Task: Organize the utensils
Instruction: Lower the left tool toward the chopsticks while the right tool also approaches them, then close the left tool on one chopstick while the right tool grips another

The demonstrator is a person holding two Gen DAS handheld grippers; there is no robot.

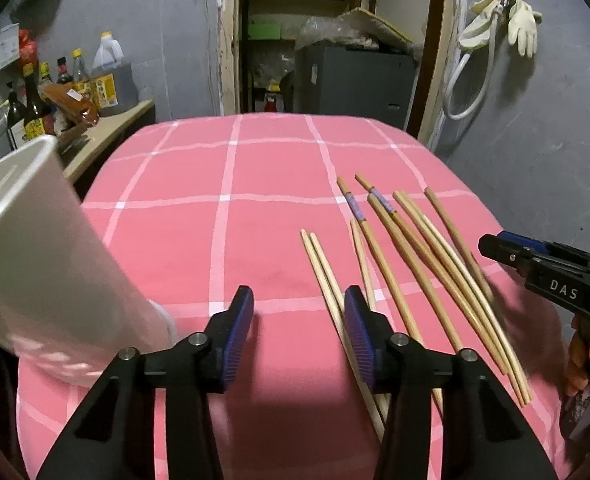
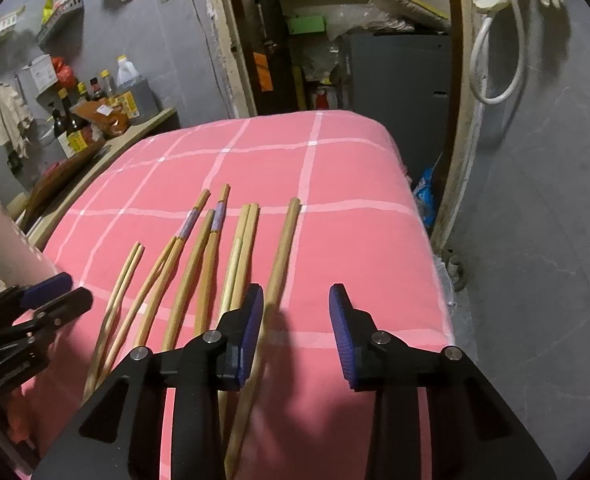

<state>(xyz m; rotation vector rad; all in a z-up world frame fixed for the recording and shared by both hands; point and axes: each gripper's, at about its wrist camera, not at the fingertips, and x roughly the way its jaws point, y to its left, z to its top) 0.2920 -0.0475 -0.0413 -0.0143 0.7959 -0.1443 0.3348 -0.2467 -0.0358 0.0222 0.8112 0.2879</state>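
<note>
surface: pink cloth with white grid lines [image 1: 231, 184] over the table
utensils: loose wooden chopsticks [image 1: 411, 264], fanned side by side on the cloth's right half; two carry purple bands
container: tall white plastic holder [image 1: 43, 264], tilted, at the cloth's left edge
left gripper [image 1: 299, 332]: black with blue pads, part spread, nothing between the pads; palest chopstick pair passes under its right finger
right gripper [image 2: 296, 334]: part spread, only cloth between the pads; left finger over the chopsticks

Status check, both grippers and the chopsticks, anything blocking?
Left gripper open, empty. Right gripper open, rightmost chopstick between jaws, ungripped. Chopsticks loose on pink cloth. White cup left; nothing blocking.
</note>
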